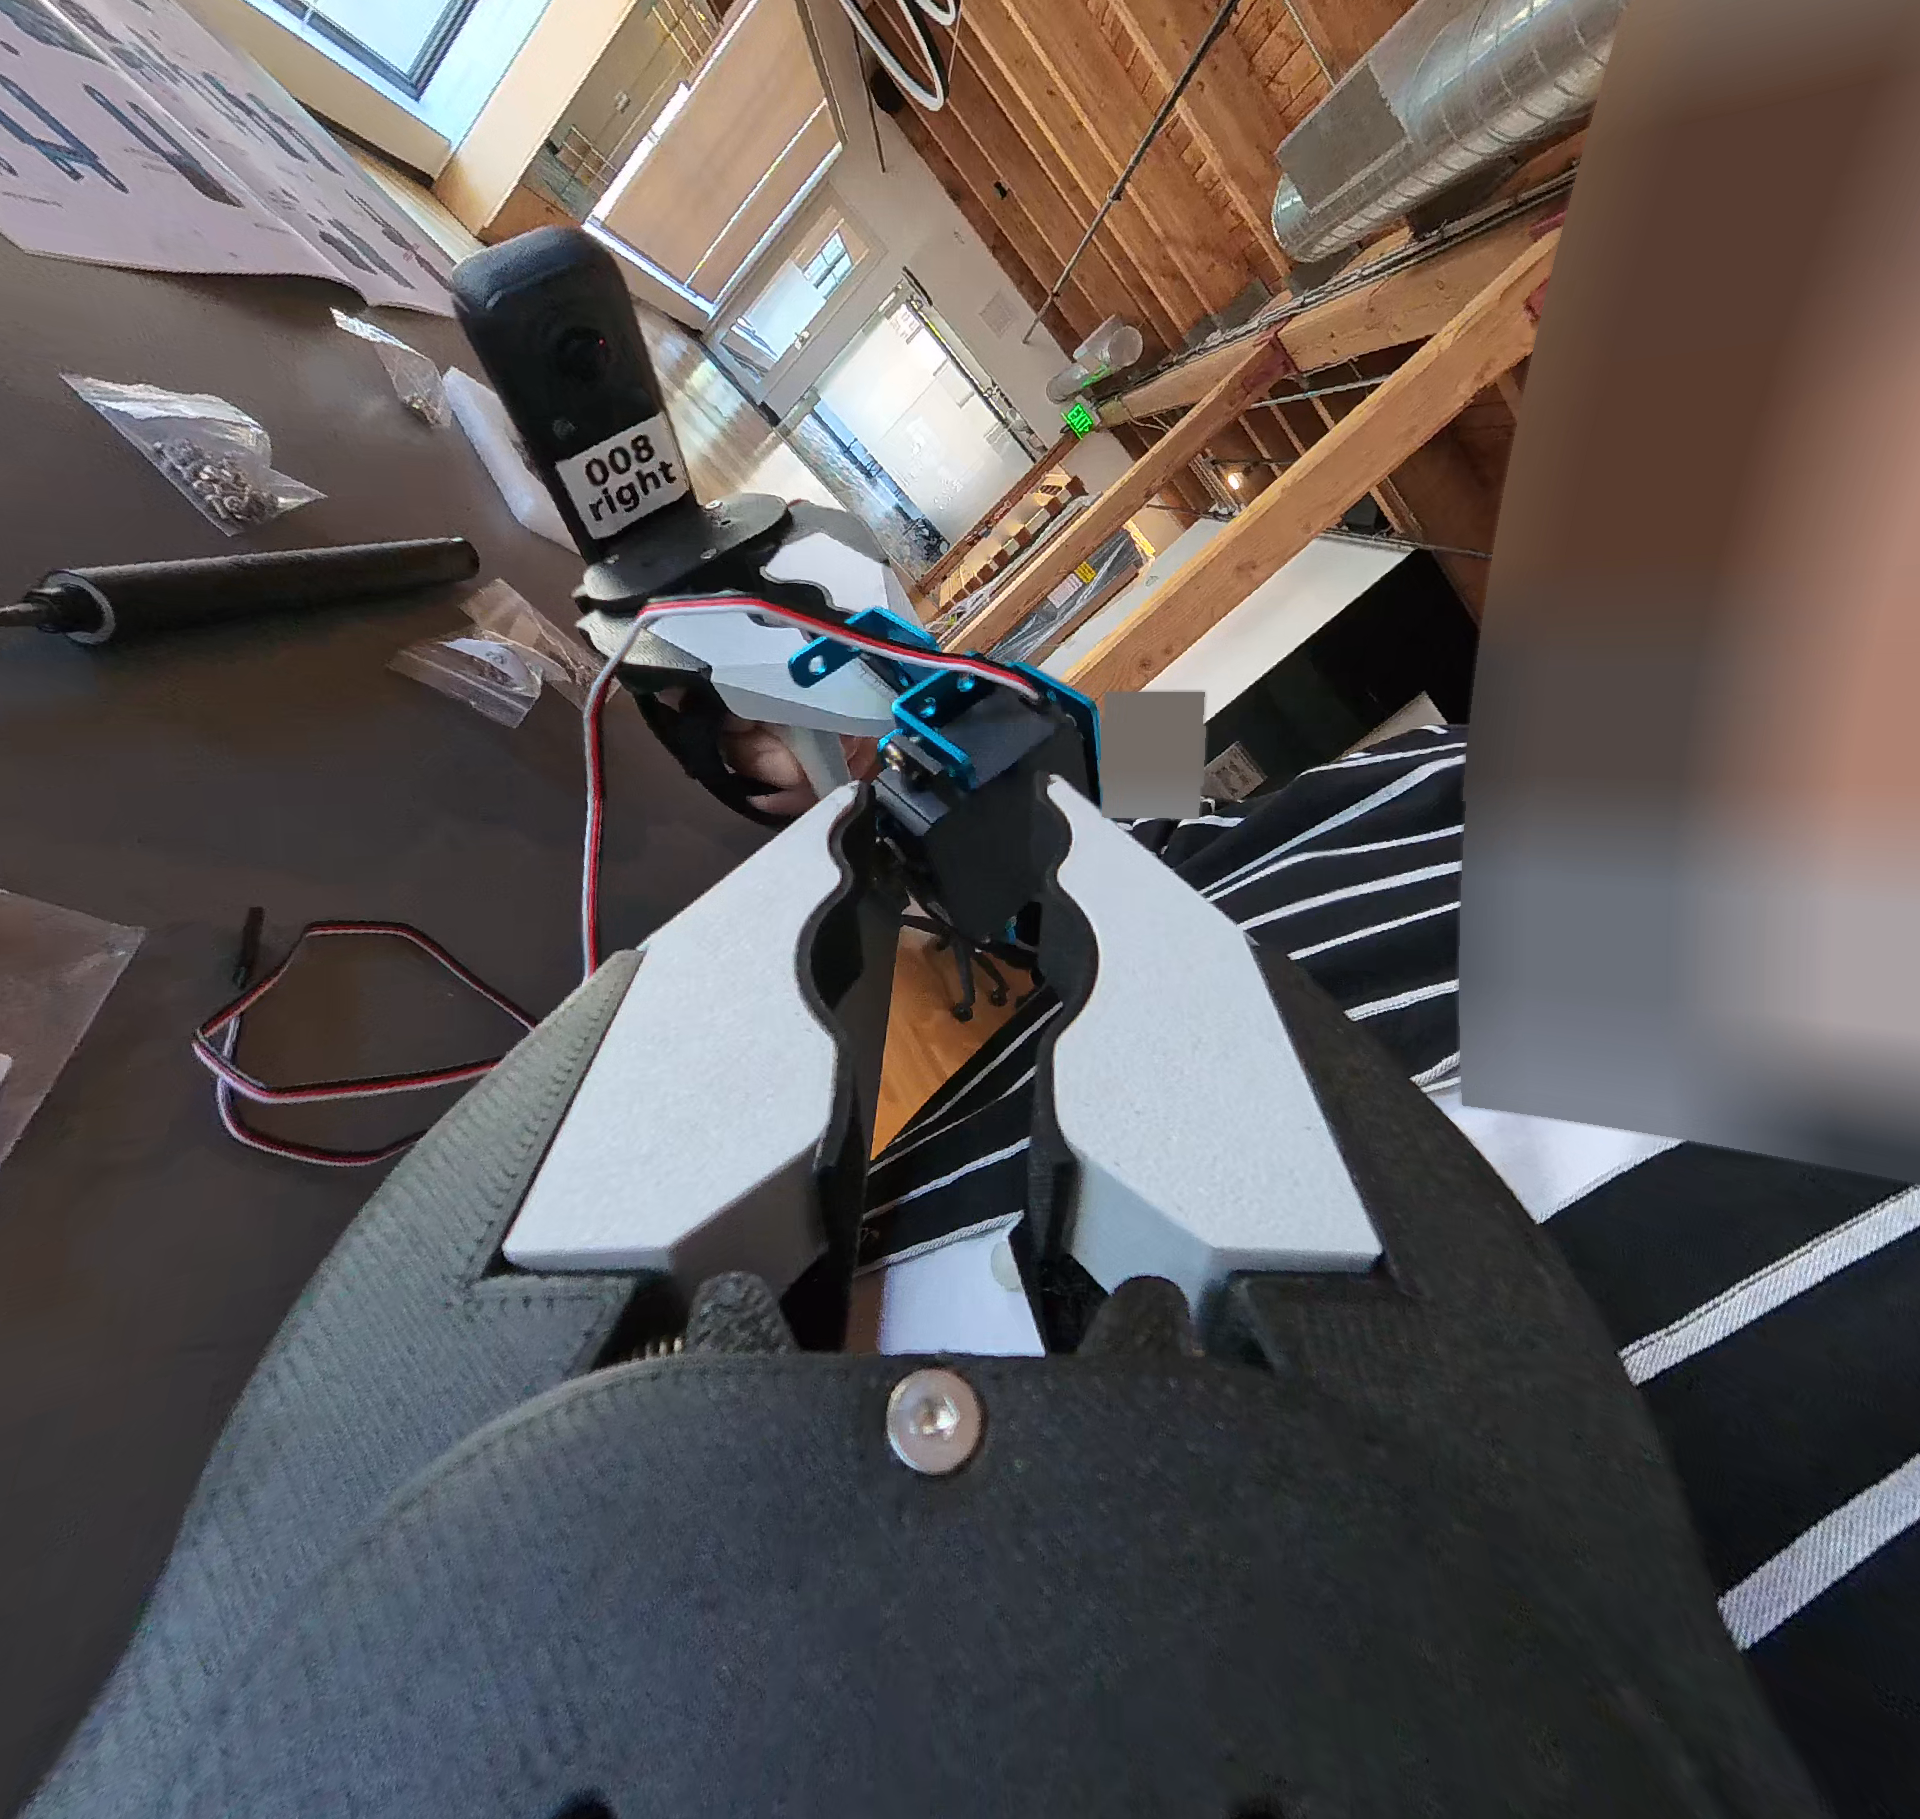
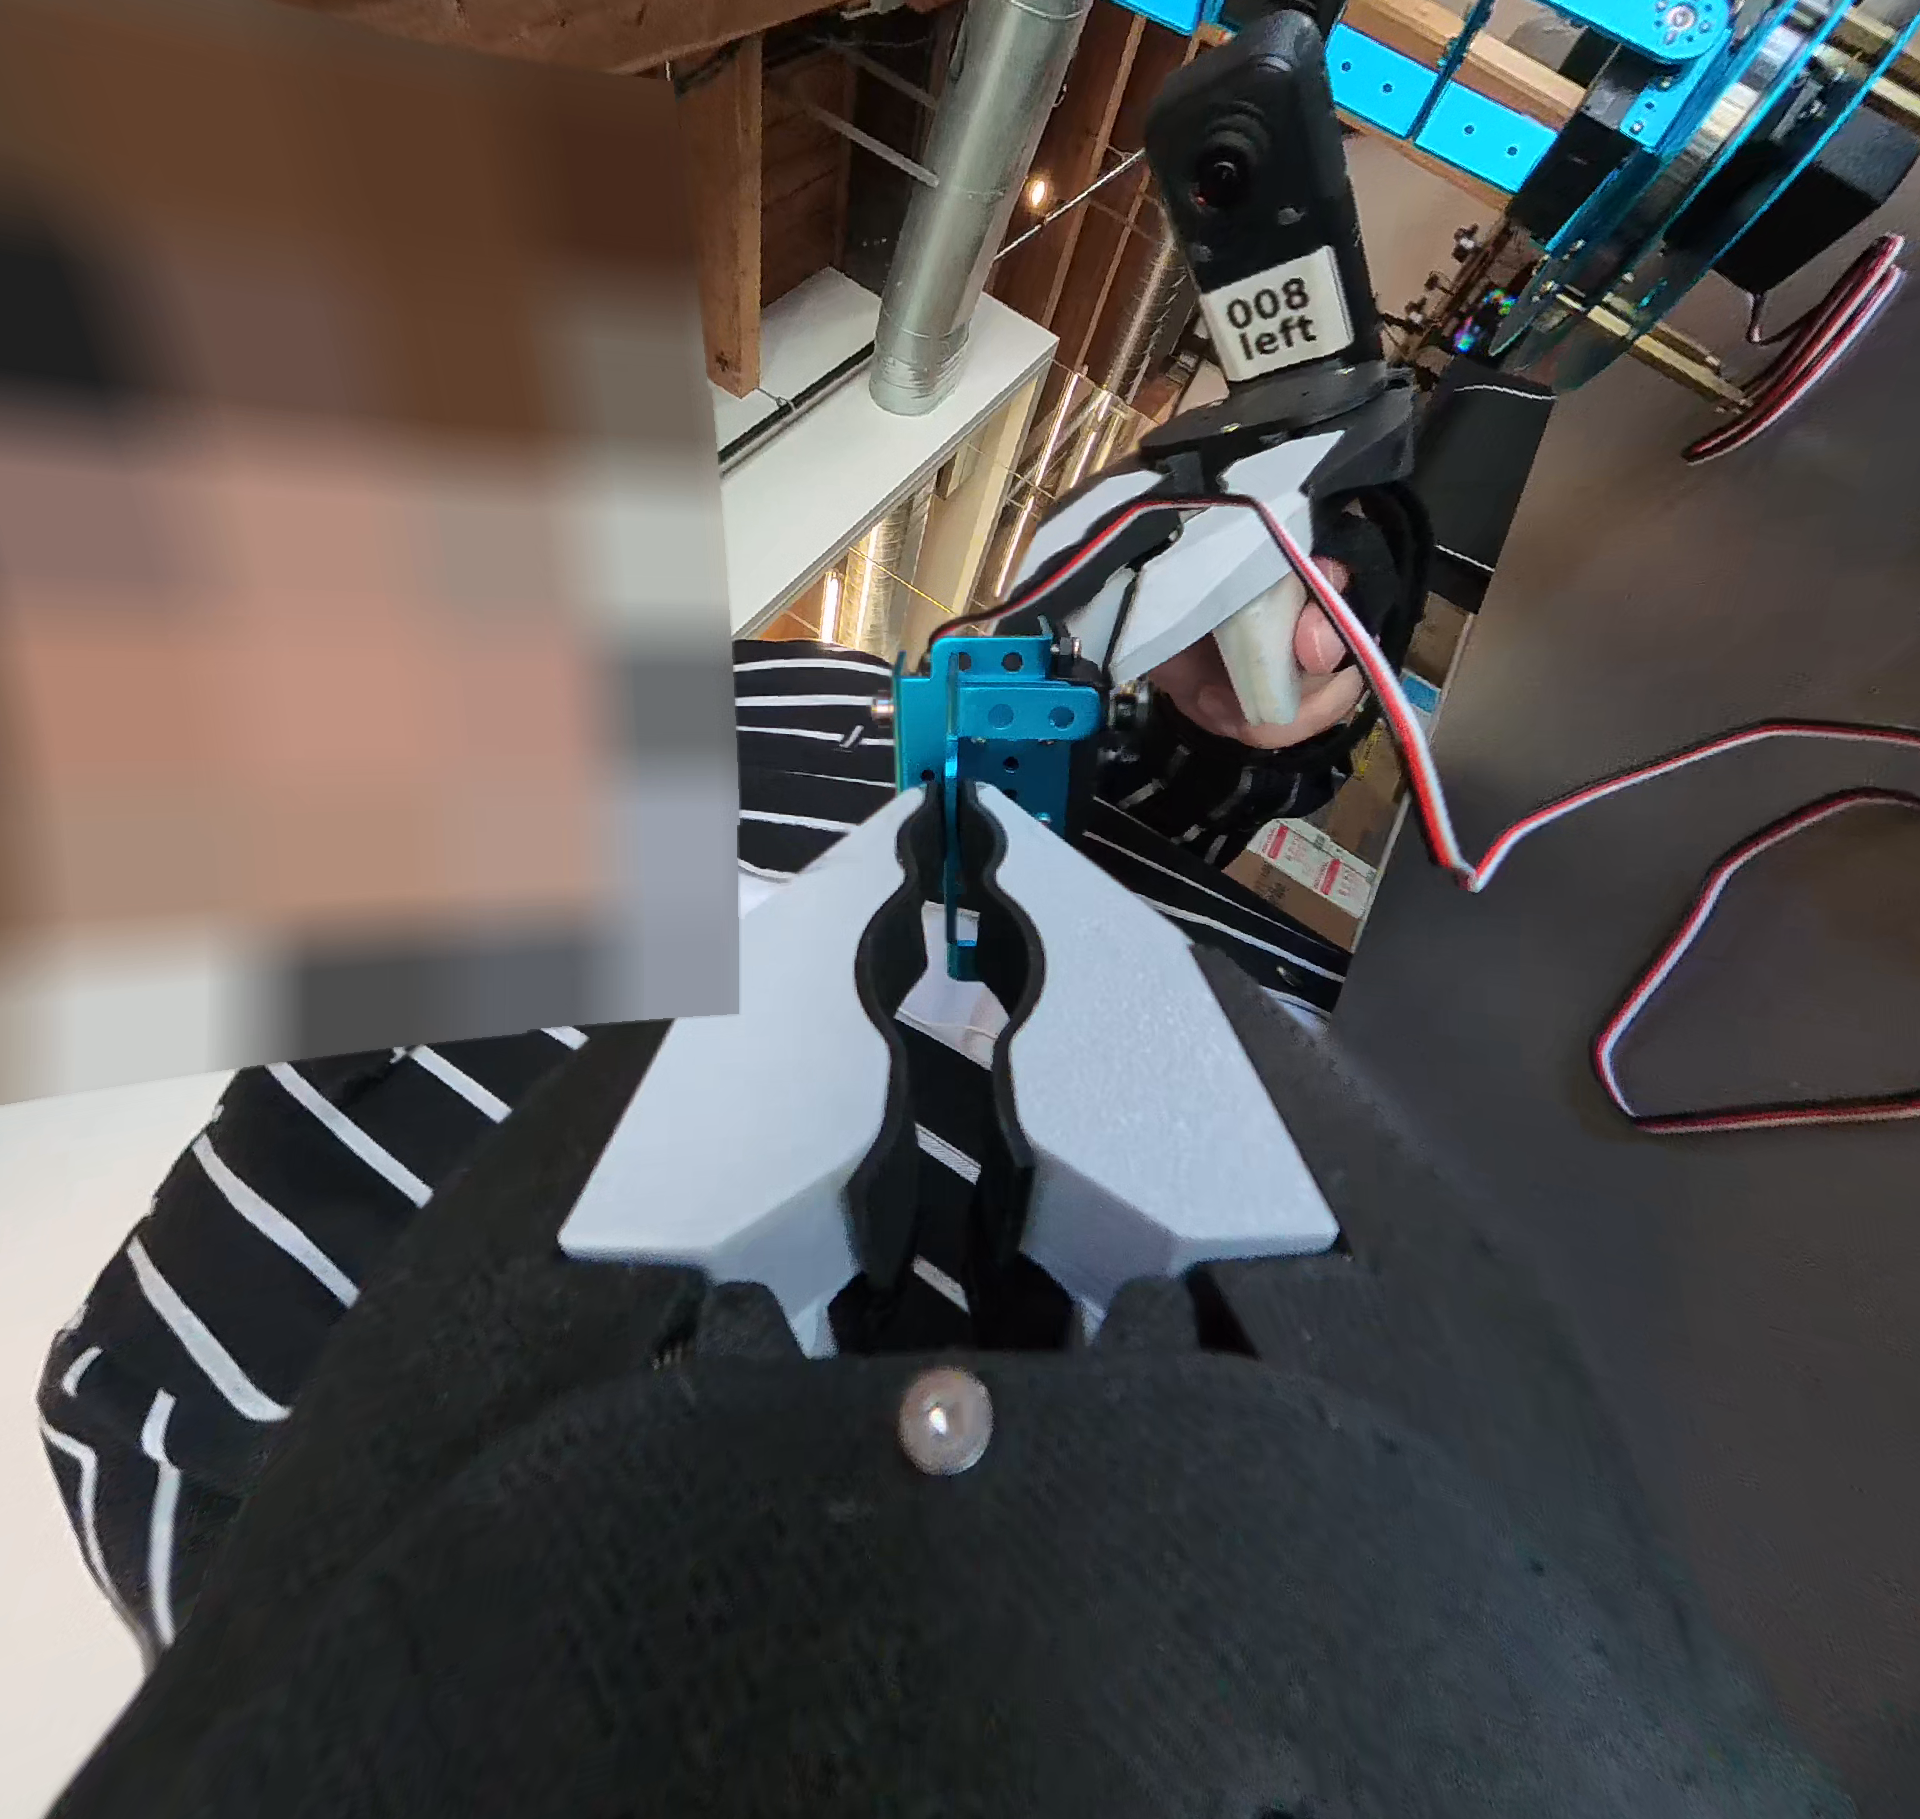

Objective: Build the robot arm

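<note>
Both grippers hold one small assembly in the air near a person in a striped shirt: a black servo [image 1: 987, 844] with blue metal brackets [image 1: 935, 715]. My left gripper [image 1: 954, 793] is shut on the servo body. My right gripper [image 2: 956, 801] is shut on a thin blue bracket plate [image 2: 953, 896] of the same assembly [image 2: 997, 730]. Each gripper shows in the other's view, the right one [image 1: 821, 673] and the left one [image 2: 1127, 663], facing each other. A red, white and black servo cable [image 1: 592, 782] hangs from the assembly toward the table [image 2: 1382, 730].
A dark table [image 1: 312, 782] carries a loose looped cable [image 1: 343, 1073], bags of screws [image 1: 208, 460], a black cylindrical tool [image 1: 260, 580] and a printed sheet [image 1: 156, 138]. A larger blue bracket structure with a clear disc [image 2: 1558, 107] stands at the table's far side.
</note>
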